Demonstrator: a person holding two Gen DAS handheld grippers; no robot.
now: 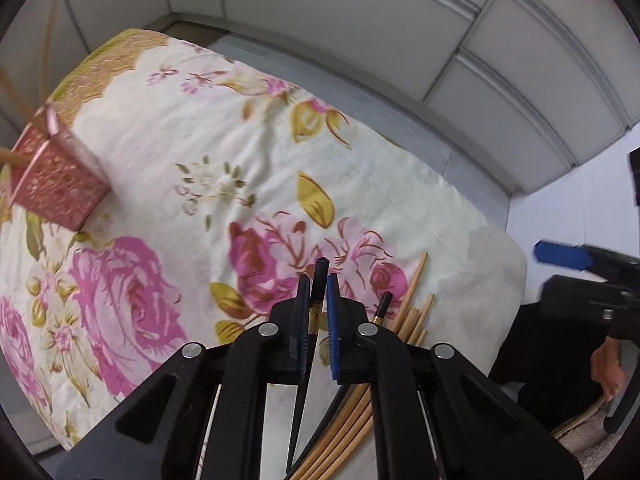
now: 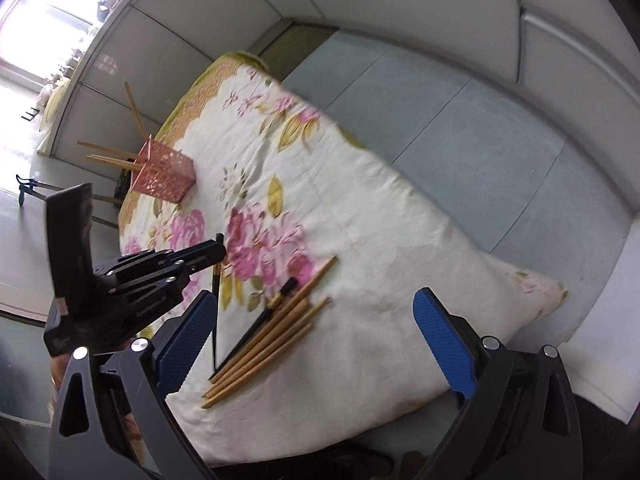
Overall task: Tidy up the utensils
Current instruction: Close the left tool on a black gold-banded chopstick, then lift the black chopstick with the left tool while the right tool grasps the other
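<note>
My left gripper (image 1: 318, 282) is shut on a black chopstick (image 1: 320, 270), which hangs point down between the blue pads above the floral cloth (image 1: 200, 120). From the right wrist view the left gripper (image 2: 208, 254) holds that chopstick (image 2: 216, 304) just left of the pile. Several bamboo chopsticks (image 2: 272, 336) lie together on the cloth, with a second black chopstick (image 2: 264, 320) beside them. A pink perforated basket (image 2: 164, 176) stands at the cloth's far left with bamboo chopsticks leaning in it. My right gripper (image 2: 316, 344) is open and empty, low over the pile.
The cloth (image 2: 380, 240) covers a table and ends in a rounded corner at the right. Grey floor (image 2: 480, 128) and white wall panels (image 1: 360, 8) surround it. A person's hand (image 1: 608, 368) shows under the right gripper (image 1: 568, 256). The pink basket (image 1: 60, 184) stands near the left edge.
</note>
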